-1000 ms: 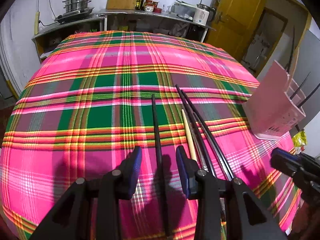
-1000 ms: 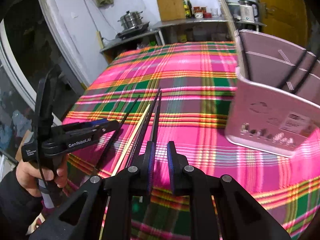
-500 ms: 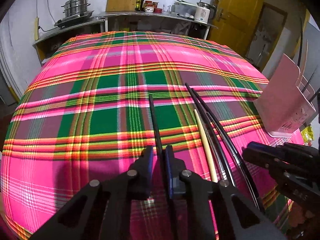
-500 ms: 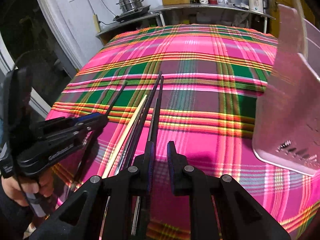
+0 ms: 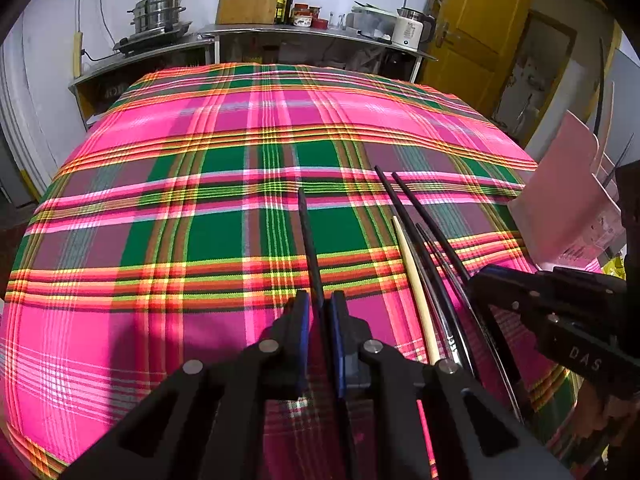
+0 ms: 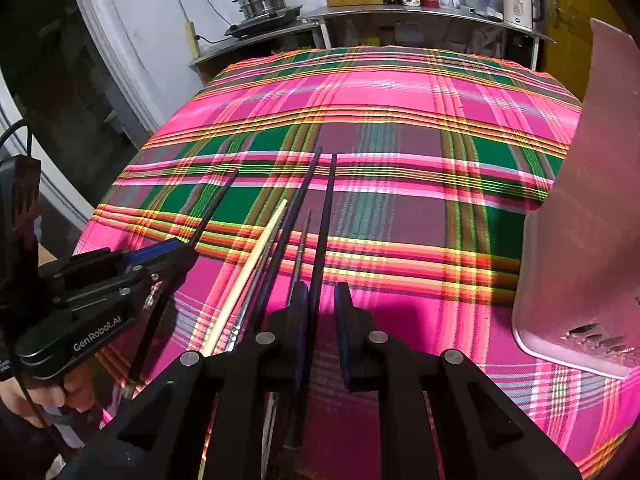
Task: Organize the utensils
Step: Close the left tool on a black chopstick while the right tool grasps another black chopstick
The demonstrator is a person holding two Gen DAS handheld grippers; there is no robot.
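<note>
My left gripper (image 5: pixel 320 308) is shut on a lone black chopstick (image 5: pixel 306 232), which sticks out ahead over the plaid cloth. From the right wrist view the left gripper (image 6: pixel 180 246) holds that chopstick (image 6: pixel 218 200) at a tilt. A bundle lies beside it: a pale wooden chopstick (image 5: pixel 416 288), black ones (image 5: pixel 424 216) and a thin metal one (image 6: pixel 302 240). My right gripper (image 6: pixel 322 300) stands open low over the bundle, with a black chopstick (image 6: pixel 326 216) running between its jaws near the left pad. The pink utensil holder (image 6: pixel 580 240) stands at the right with several chopsticks in it.
The table is covered with a pink and green plaid cloth (image 5: pixel 200 240). A steel counter (image 5: pixel 304 34) behind it bears a steamer pot (image 5: pixel 158 12), bottles and a white kettle (image 5: pixel 410 30). A yellow door (image 5: pixel 480 28) is at the back right. A hand (image 6: pixel 48 392) grips the left tool.
The left jaws have closed on the lone black chopstick. My right gripper has come down and in toward the bundle, nearer the left gripper; its jaws keep the same gap.
</note>
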